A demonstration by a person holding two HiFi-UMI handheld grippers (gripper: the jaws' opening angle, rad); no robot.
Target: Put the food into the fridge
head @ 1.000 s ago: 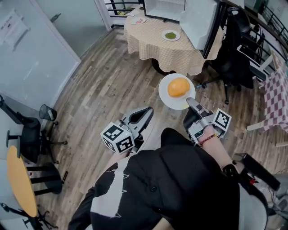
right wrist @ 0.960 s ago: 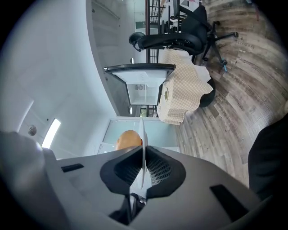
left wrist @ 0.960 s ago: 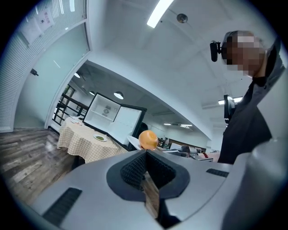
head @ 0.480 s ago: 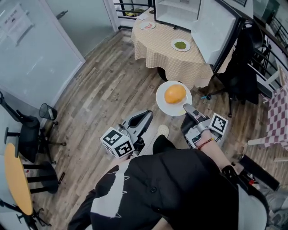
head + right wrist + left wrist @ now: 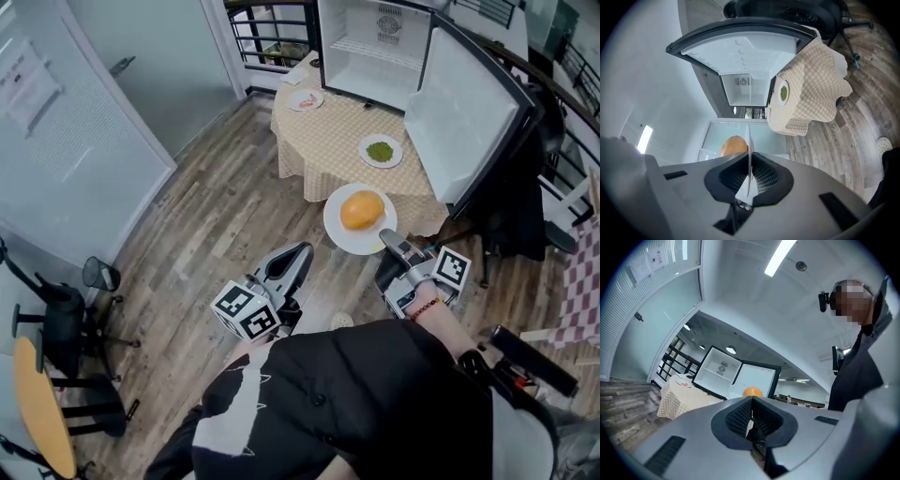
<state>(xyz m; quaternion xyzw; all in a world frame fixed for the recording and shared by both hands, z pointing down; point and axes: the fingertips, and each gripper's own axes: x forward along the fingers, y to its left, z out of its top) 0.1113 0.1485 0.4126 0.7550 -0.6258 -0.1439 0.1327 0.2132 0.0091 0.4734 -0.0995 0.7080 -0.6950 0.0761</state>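
The right gripper [image 5: 386, 244] has its jaws clamped on the white plate [image 5: 345, 236] bearing the orange food [image 5: 362, 209], by the near edge of the surface [image 5: 323, 131]. The open fridge [image 5: 375, 47] stands at the far edge. The left gripper [image 5: 302, 251] has its jaws together, empty.

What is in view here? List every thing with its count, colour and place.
fridge: one, white inside, door open, behind the table
table: one, beige checked cloth, by the fridge
green-food plate: one, white, on the table
red-food plate: one, white, table's far corner
held plate: one, white, in the right gripper's jaws
orange food: one, on the held plate
office chair: one, black, left
round table: one, yellow, lower left
left gripper: grey, shut, empty
right gripper: grey, shut on the held plate
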